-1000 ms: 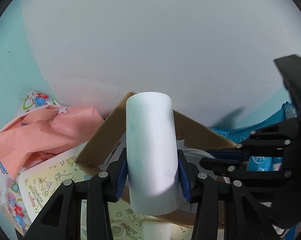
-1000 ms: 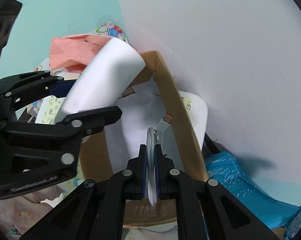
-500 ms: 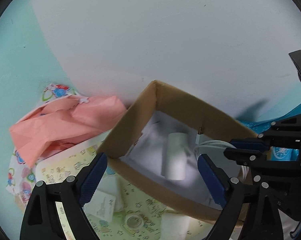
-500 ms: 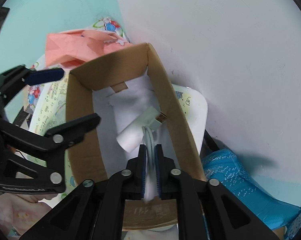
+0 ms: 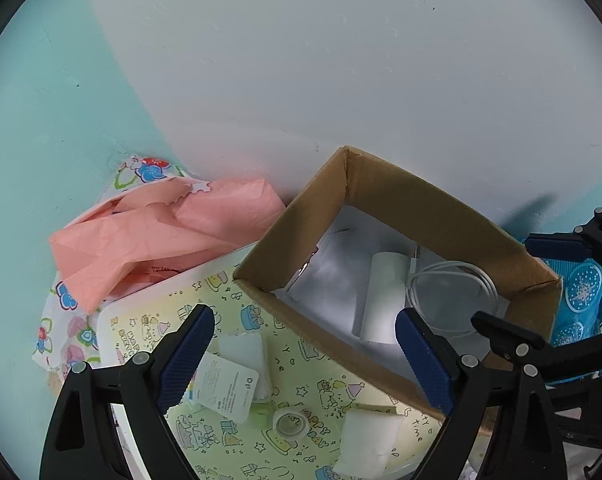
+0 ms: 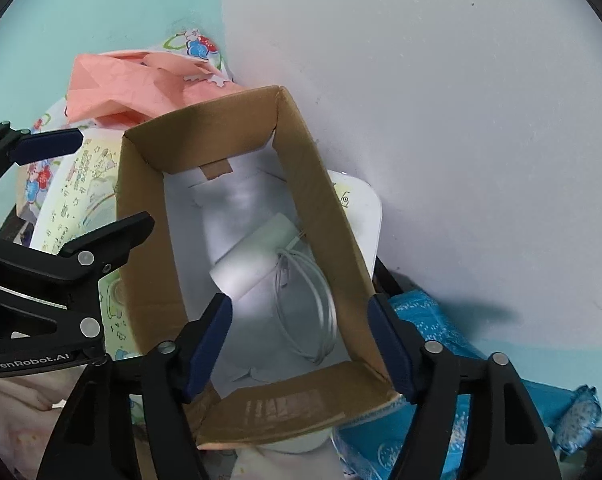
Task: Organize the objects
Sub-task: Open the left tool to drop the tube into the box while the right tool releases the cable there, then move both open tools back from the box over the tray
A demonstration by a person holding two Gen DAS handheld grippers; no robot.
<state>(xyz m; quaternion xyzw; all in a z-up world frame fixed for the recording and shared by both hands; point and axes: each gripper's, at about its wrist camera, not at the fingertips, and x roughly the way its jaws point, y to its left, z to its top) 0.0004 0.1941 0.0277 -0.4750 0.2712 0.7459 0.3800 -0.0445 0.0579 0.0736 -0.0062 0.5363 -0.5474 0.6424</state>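
Note:
An open cardboard box (image 5: 453,216) (image 6: 149,236) stands on a patterned tray against the wall. Inside it lie a white paper roll (image 5: 383,296) (image 6: 253,256) and a coiled white USB cable (image 5: 453,284) (image 6: 309,300). My left gripper (image 5: 301,352) is open and empty, above the box's near left wall. My right gripper (image 6: 301,344) is open and empty, above the box's near end, over the cable.
The yellow cartoon tray (image 5: 301,368) holds a white card packet (image 5: 229,388), a tape ring (image 5: 291,426) and a folded white tissue (image 5: 369,440). Pink crumpled paper (image 5: 161,236) (image 6: 129,88) lies behind the tray. Blue wipe packs (image 5: 581,296) (image 6: 441,420) sit to the right.
My left gripper let go of the white roll, which now lies in the box. My right gripper opened and dropped the cable beside it. Both grippers drew back a little.

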